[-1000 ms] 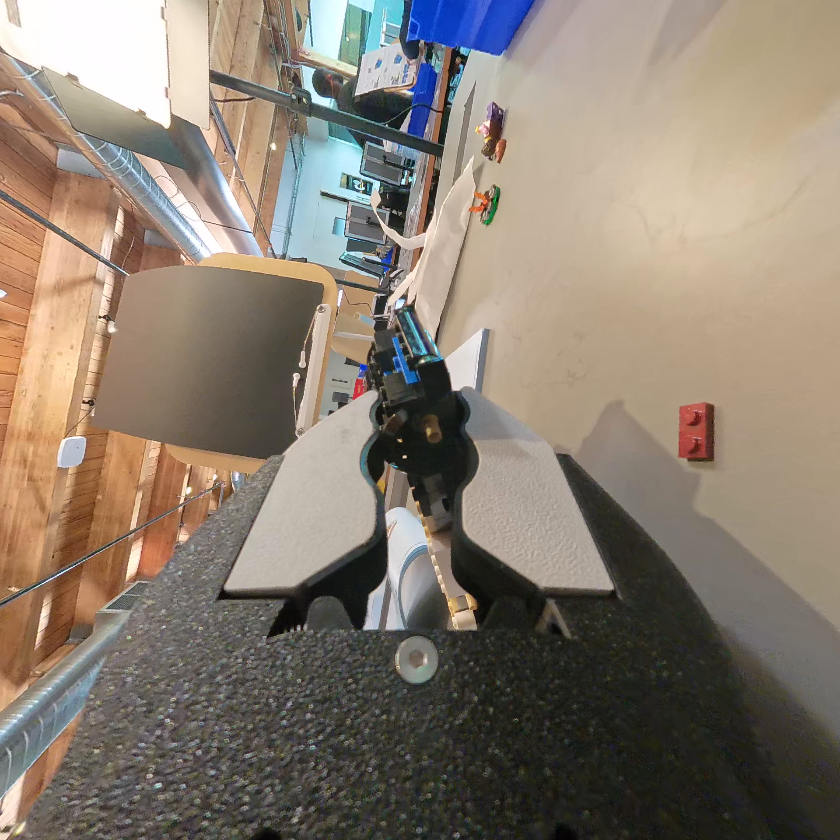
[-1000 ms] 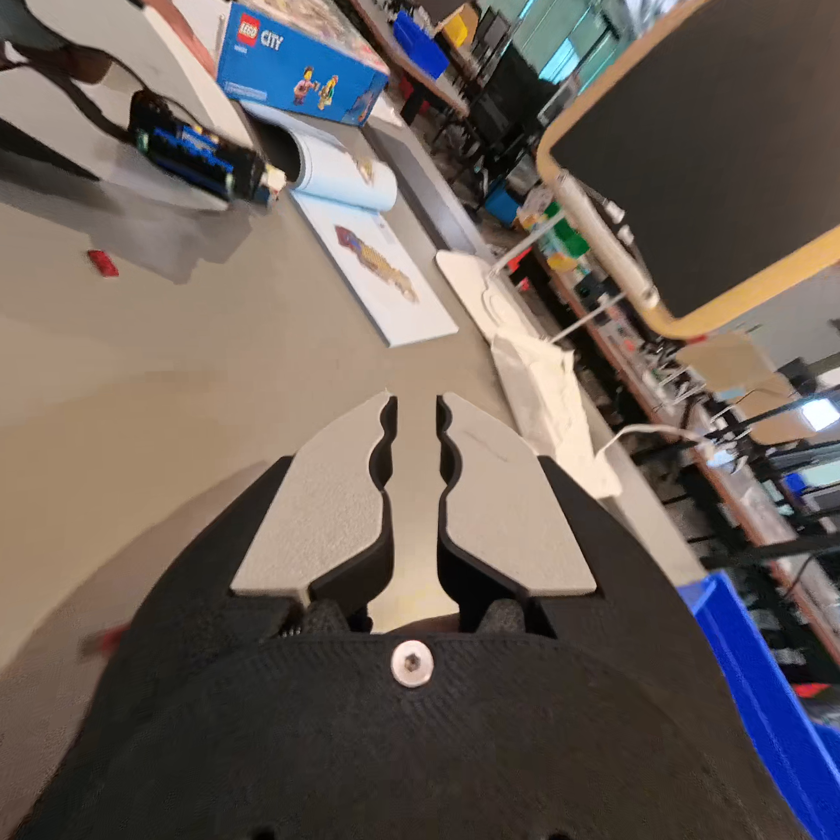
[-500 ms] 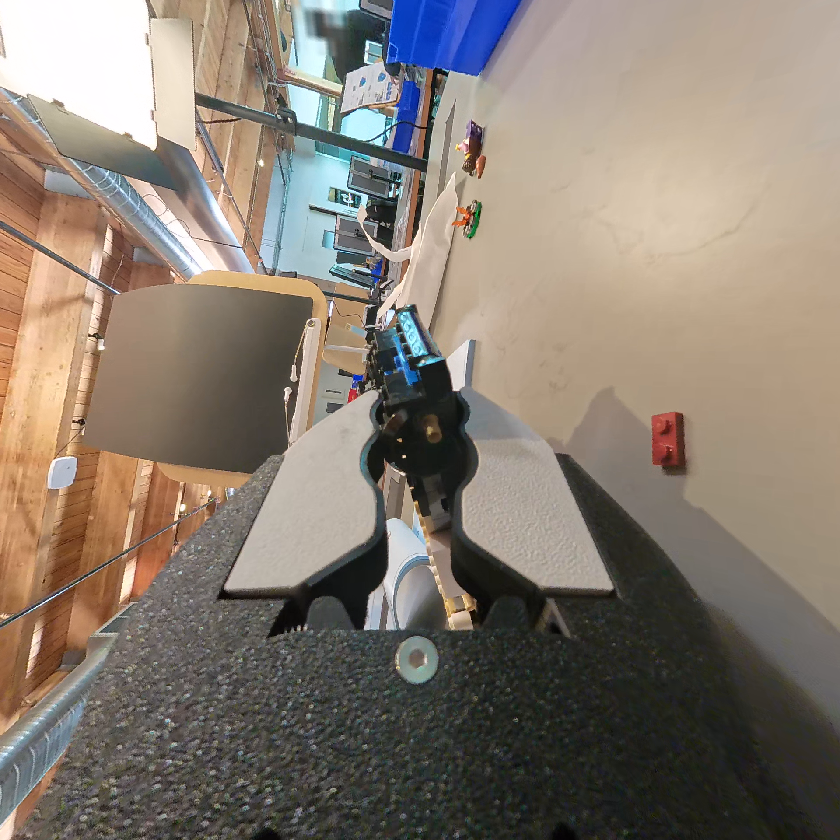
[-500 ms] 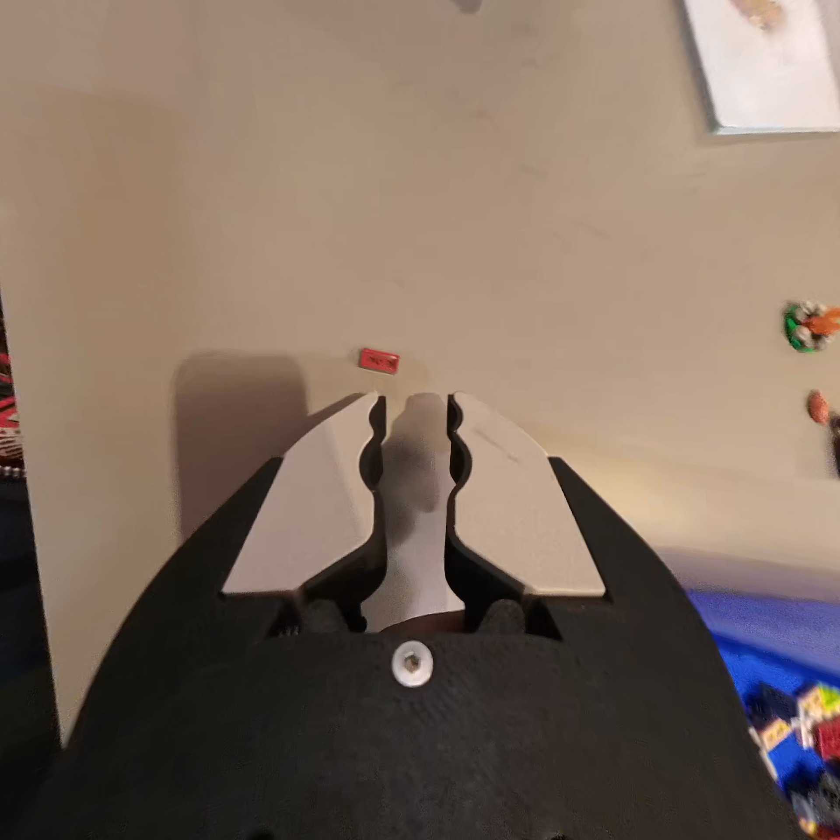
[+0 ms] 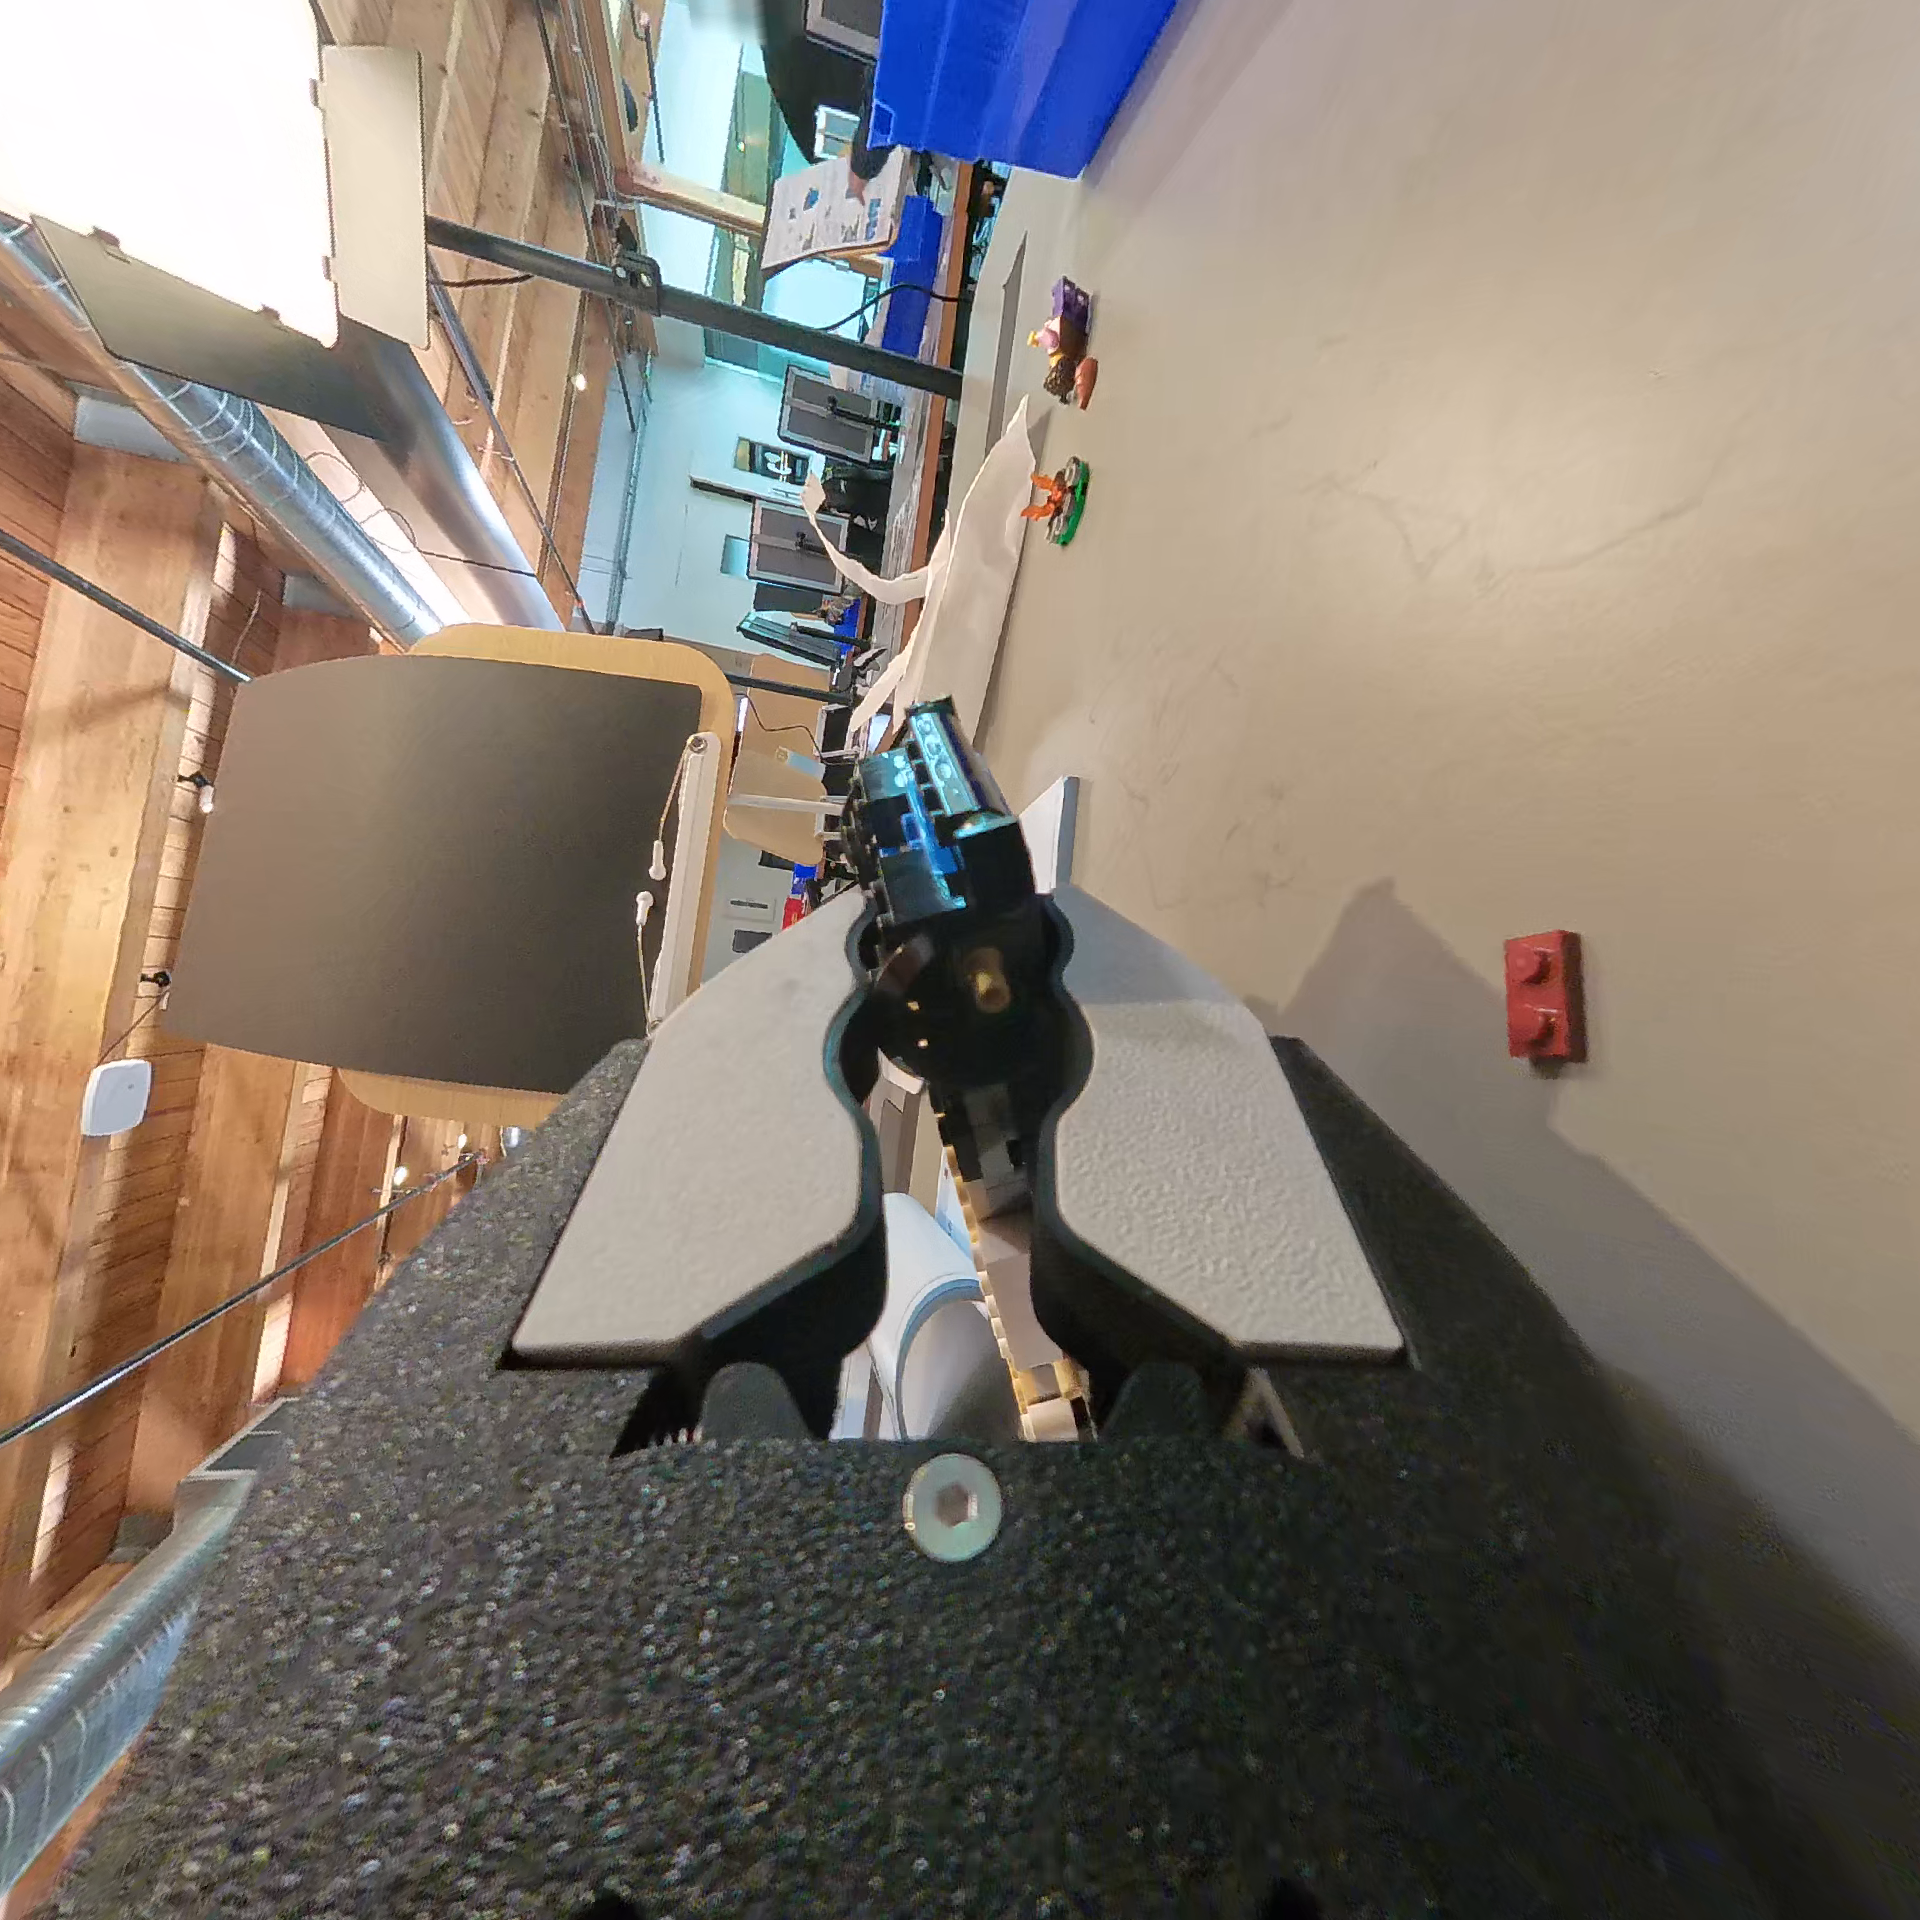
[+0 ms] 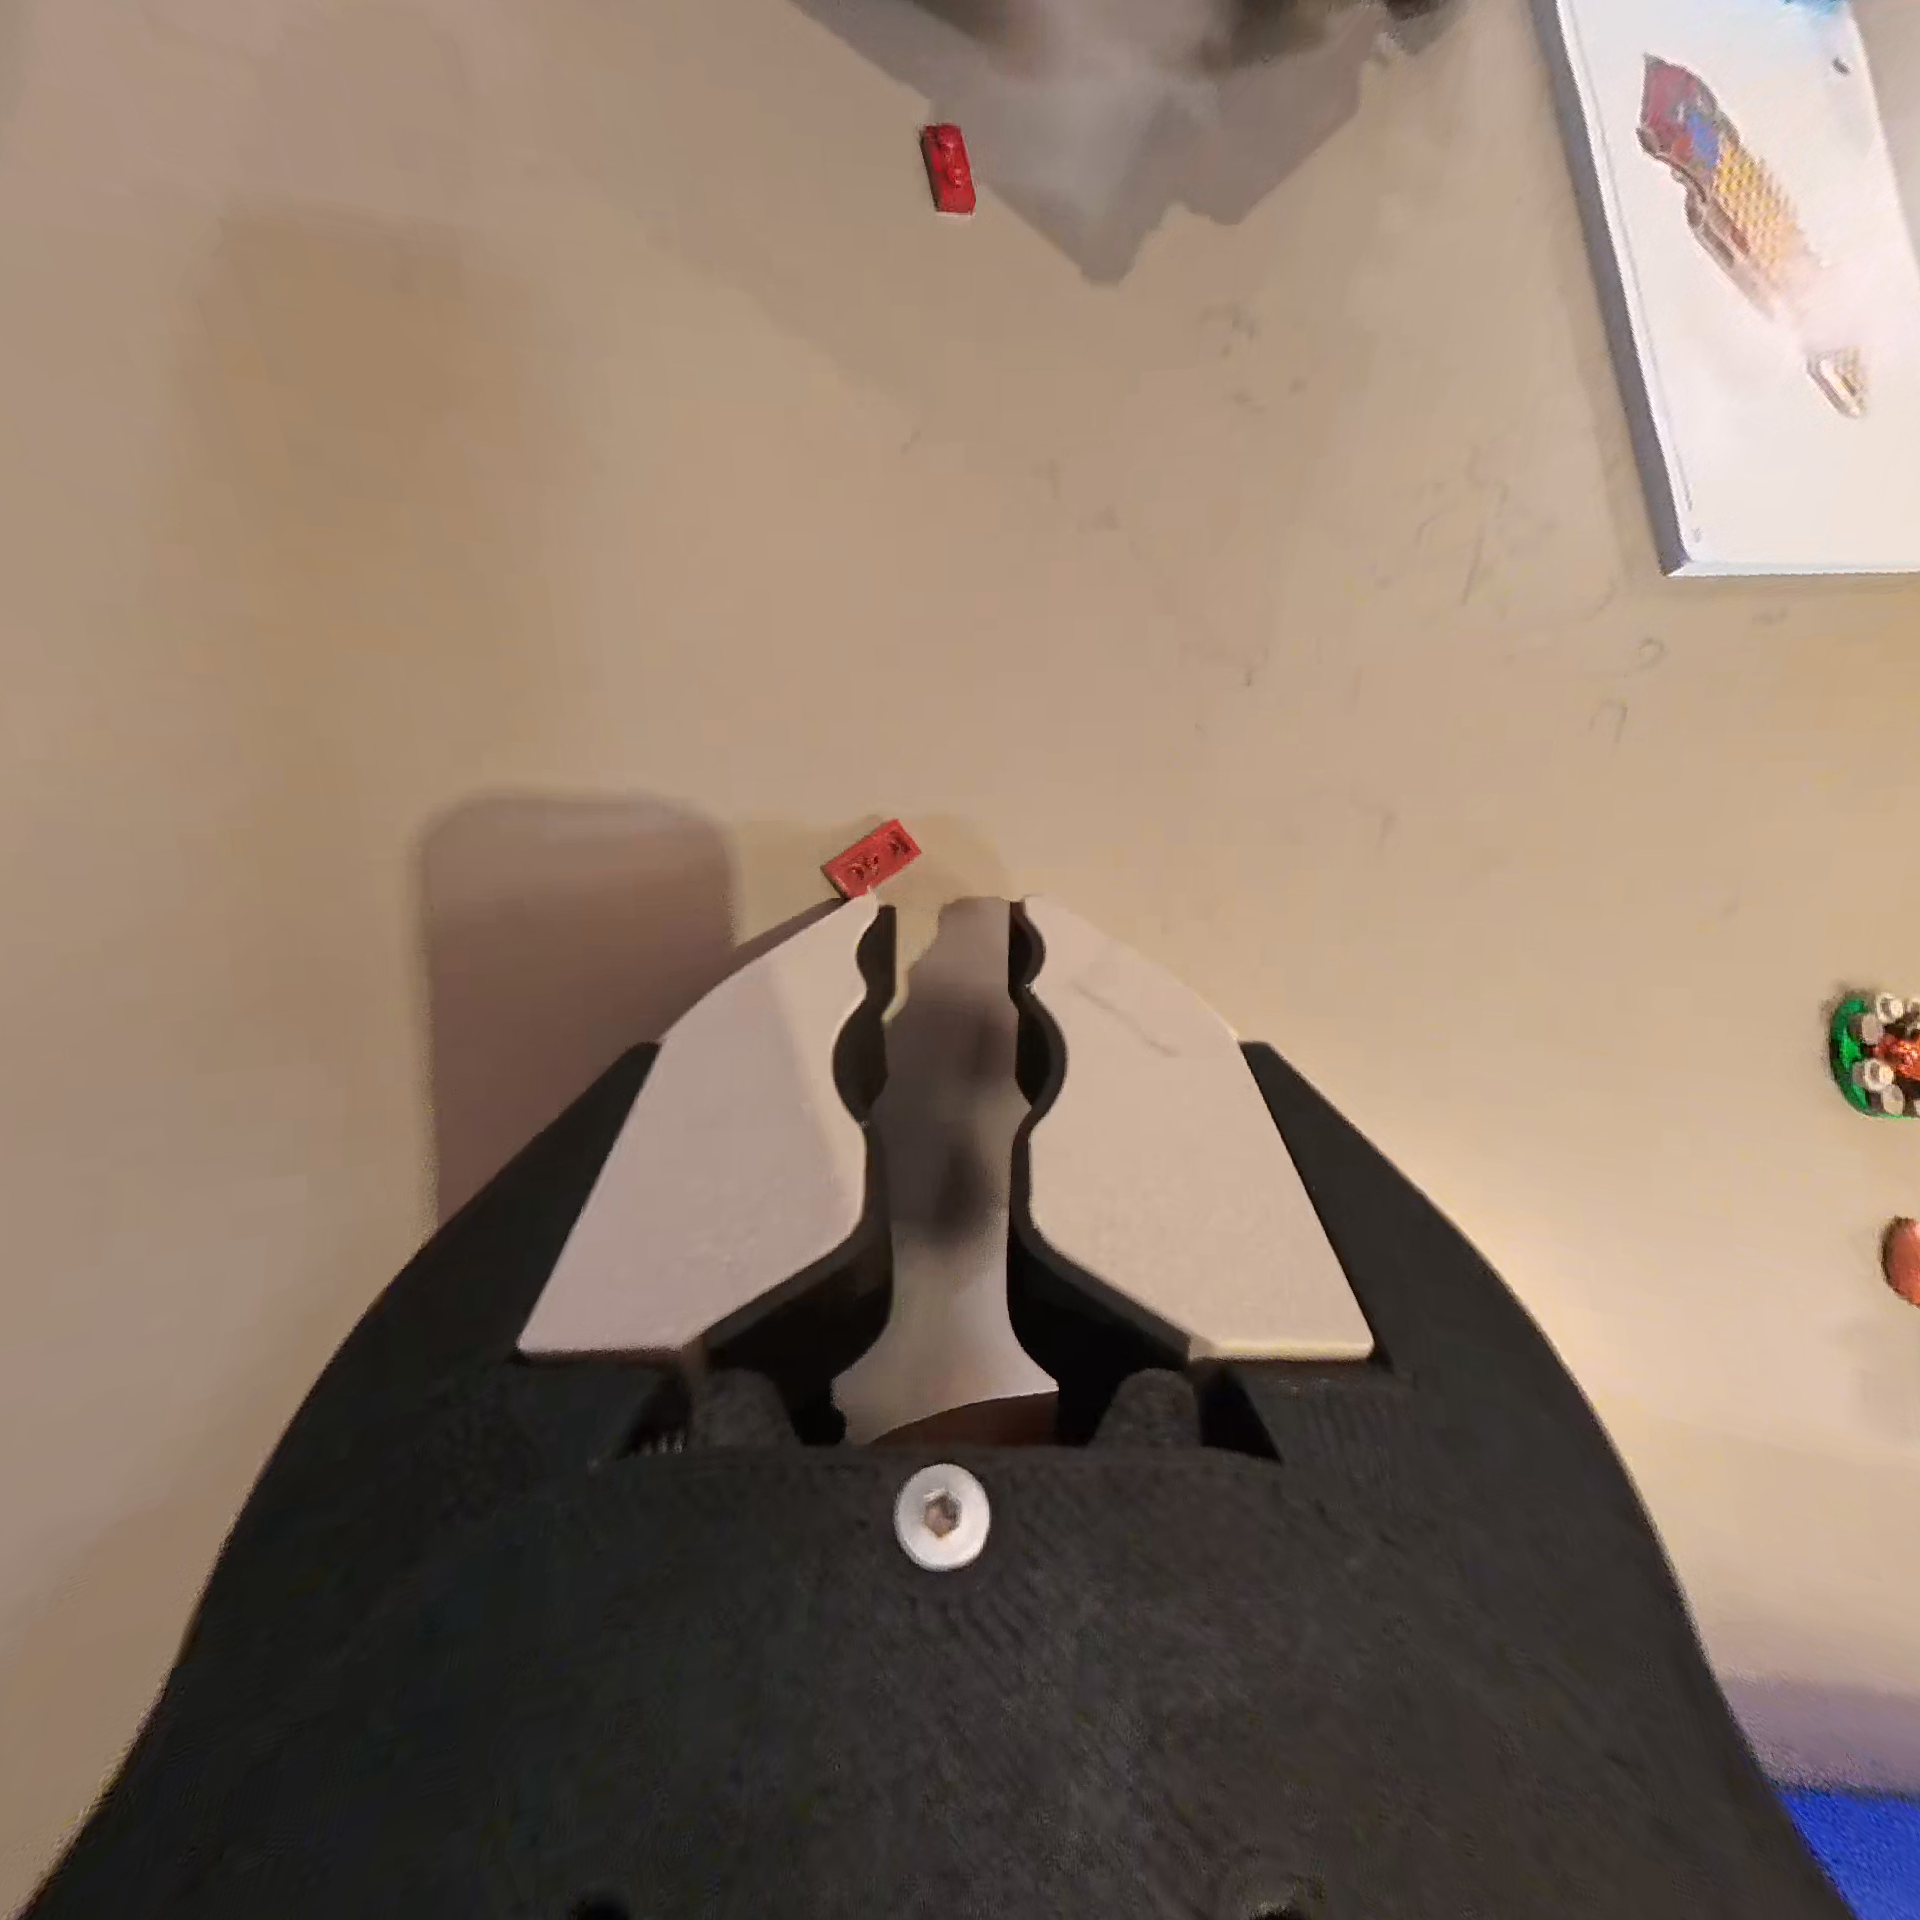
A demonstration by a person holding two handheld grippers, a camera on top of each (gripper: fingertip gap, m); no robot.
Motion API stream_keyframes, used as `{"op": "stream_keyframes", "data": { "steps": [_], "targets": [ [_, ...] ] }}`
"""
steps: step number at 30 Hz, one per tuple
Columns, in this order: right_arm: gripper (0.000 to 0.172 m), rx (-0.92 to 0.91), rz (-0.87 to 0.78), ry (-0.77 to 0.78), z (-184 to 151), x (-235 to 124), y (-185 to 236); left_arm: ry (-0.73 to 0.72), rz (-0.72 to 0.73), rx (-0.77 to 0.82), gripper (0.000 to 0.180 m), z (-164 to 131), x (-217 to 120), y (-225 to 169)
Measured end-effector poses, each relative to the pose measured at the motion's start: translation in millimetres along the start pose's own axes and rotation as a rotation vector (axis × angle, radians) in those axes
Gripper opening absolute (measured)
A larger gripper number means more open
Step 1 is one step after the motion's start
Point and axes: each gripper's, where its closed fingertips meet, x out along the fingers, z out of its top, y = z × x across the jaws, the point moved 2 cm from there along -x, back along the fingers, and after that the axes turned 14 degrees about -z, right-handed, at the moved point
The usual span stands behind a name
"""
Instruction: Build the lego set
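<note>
One red plate [image 6: 871, 855] lies just beyond the right gripper's [image 6: 951, 914] parted, bare fingers.

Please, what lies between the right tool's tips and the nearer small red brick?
Nothing: in the right wrist view, only bare table separates the open right tool from the small red brick just beyond its left fingertip.

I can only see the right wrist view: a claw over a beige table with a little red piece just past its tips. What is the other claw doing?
Observer: The left claw is shut on a black and blue brick model.
Operator: Is that model resting on the table?
Observer: It looks lifted clear of the table; I can't be sure.
Operator: Anything near it?
Observer: A red two-stud plate lies flat on the table beside that claw, untouched.
</note>
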Motion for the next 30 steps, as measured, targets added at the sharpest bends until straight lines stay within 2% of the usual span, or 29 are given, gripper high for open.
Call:
{"op": "stream_keyframes", "data": {
  "steps": [6,10,12,14,20,24,28,30],
  "targets": [
    [0.023,0.133,0.076,0.021,5.7,-5.9,10.4,-0.01,-0.03,0.095,0.029,7.1,12.6,6.4],
    [0.025,0.197,0.034,0.073,5.0,-0.8,12.9,-0.055,-0.048,0.164,0.028,17.5,26.2,15.6],
    [0.016,0.211,0.012,0.074,6.6,3.2,10.6,-0.086,-0.046,0.174,0.028,22.3,34.5,22.2],
    [0.0,0.161,0.012,0.055,8.4,6.8,9.5,-0.113,-0.037,0.169,0.028,25.6,41.8,27.1],
    [0.0,0.098,0.004,0.034,16.6,22.0,-11.6,-0.143,-0.035,0.121,0.028,21.9,38.8,22.3],
    [0.022,0.159,0.132,-0.009,26.6,14.2,-4.3,-0.16,-0.045,0.056,0.028,17.4,28.9,17.5],
    [0.021,0.203,0.165,0.003,22.6,24.9,2.2,-0.198,-0.055,0.026,0.028,18.4,25.4,17.0],
    [0.009,0.194,0.164,0.003,26.1,31.0,-1.3,-0.199,-0.055,0.014,0.028,17.1,26.3,18.2]
  ]
}}
